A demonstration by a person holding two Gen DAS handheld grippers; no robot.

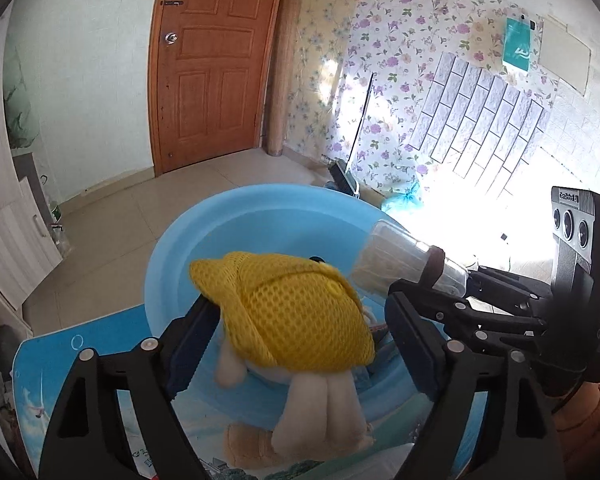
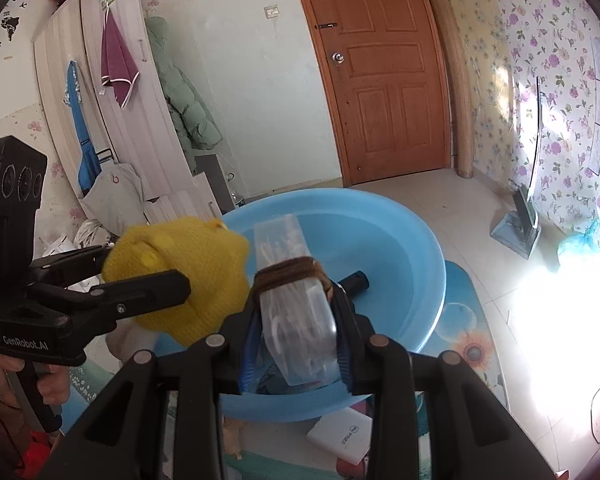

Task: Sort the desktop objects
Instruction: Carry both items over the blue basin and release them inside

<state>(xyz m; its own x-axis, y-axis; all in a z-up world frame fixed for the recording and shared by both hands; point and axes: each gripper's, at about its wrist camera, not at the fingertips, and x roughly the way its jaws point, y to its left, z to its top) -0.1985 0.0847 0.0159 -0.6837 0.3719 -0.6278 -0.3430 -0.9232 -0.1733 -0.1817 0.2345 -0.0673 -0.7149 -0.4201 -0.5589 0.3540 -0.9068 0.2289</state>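
Note:
My left gripper (image 1: 296,324) is shut on a plush doll with a yellow mesh hat (image 1: 296,304), held above the near rim of a blue plastic basin (image 1: 228,232); its cream legs hang down. The doll also shows in the right wrist view (image 2: 180,276), clamped by the left gripper (image 2: 140,280). My right gripper (image 2: 296,340) is shut on a clear plastic pack of cotton swabs with a brown band (image 2: 296,312), held over the basin (image 2: 400,240). That pack shows in the left wrist view (image 1: 404,260) beside the doll.
A black cylinder (image 2: 356,280) lies inside the basin. A white power bank (image 2: 340,436) lies on the blue patterned mat (image 2: 468,344) in front of the basin. A beige plush piece (image 1: 252,444) lies below the doll. Tiled floor, a wooden door and a dustpan (image 2: 520,228) lie beyond.

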